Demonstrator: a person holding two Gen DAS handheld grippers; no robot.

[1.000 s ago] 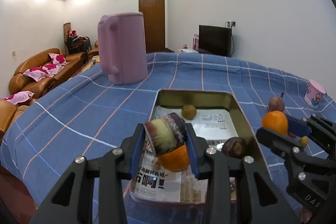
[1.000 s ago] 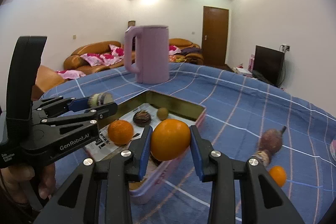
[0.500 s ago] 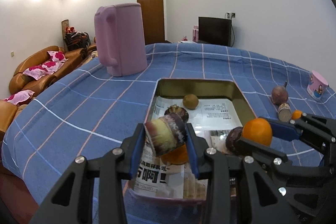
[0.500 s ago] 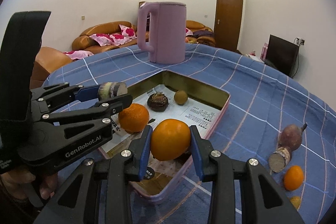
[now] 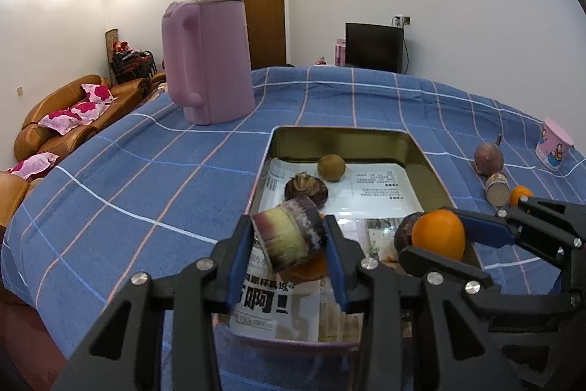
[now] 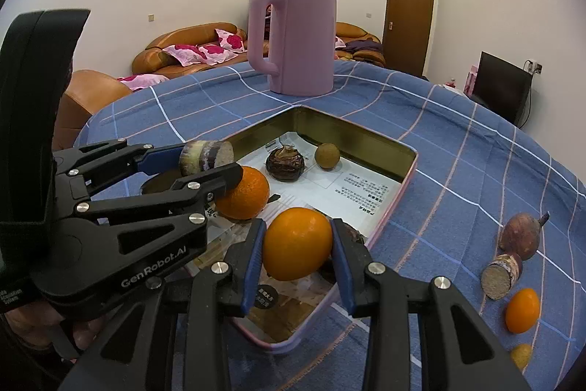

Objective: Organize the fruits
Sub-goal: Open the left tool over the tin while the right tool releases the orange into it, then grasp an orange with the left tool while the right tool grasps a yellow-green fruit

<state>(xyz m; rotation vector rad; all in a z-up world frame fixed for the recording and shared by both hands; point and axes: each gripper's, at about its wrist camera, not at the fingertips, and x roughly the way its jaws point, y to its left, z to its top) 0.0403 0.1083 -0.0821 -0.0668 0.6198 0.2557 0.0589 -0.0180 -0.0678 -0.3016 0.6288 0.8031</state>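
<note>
Placement step: left gripper [image 5: 289,240] fingers clamp a cut stalk piece [image 5: 287,239], right gripper [image 6: 296,250] fingers clamp an orange [image 6: 296,244], both over the tray [image 6: 366,138]. Next: lower, release.

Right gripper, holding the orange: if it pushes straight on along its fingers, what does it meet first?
Probably the dark round fruit just behind the orange in the tin; depth is unclear.

Blue checked tablecloth [image 5: 146,178], lilac kettle [image 5: 208,57]
</note>
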